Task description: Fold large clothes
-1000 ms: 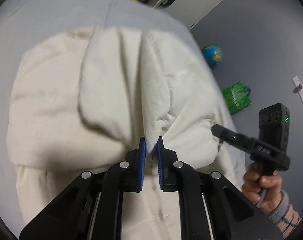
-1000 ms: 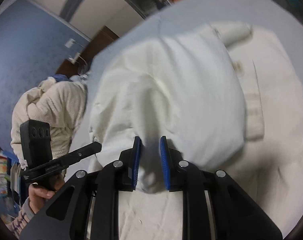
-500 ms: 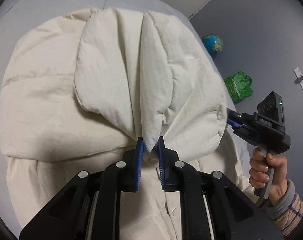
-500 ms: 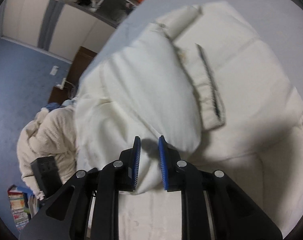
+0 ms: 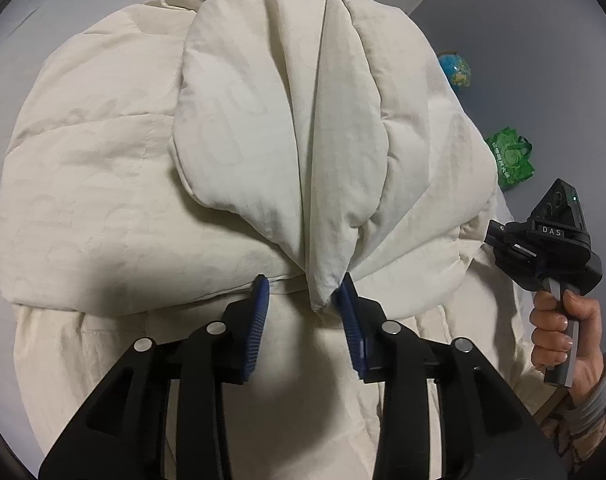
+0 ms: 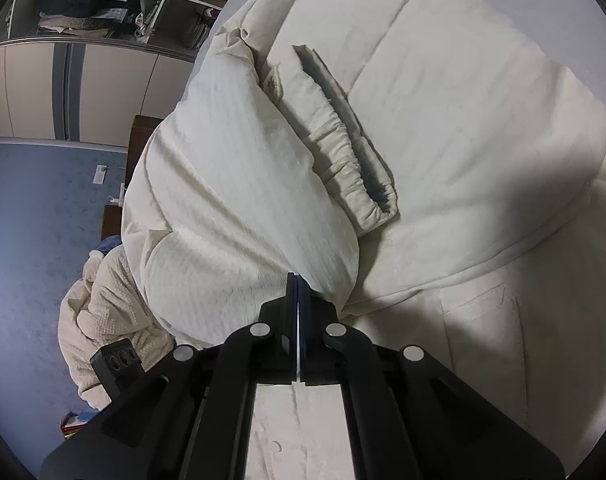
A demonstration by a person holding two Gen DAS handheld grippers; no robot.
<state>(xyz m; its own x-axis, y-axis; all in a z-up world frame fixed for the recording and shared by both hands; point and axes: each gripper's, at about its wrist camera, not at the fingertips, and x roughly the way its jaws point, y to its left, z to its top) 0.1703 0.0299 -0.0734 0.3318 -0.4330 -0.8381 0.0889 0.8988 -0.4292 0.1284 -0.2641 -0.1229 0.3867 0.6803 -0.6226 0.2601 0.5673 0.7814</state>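
A large cream padded jacket (image 5: 115, 184) lies on a grey bed (image 5: 43, 20), its upper half folded down over the lower half. My left gripper (image 5: 303, 292) is open; a pinched point of the folded jacket hangs between its blue pads, touching the right pad (image 5: 349, 312). My right gripper (image 6: 295, 284) has its jaws pressed together at the folded edge of the jacket (image 6: 483, 128); whether fabric is between the pads is hidden. A sleeve with an elastic cuff (image 6: 351, 168) lies across the fold. The right gripper also shows in the left wrist view (image 5: 543, 248).
A green bag (image 5: 511, 160) and a globe (image 5: 457, 70) sit on the floor right of the bed. A heap of cream knit clothing (image 6: 103, 308) lies left of the bed. A wardrobe with shelves (image 6: 83, 12) stands behind.
My left gripper has opened and let go of the jacket fold. My right gripper's jaws have closed together. The folded half has come down onto the lower half.
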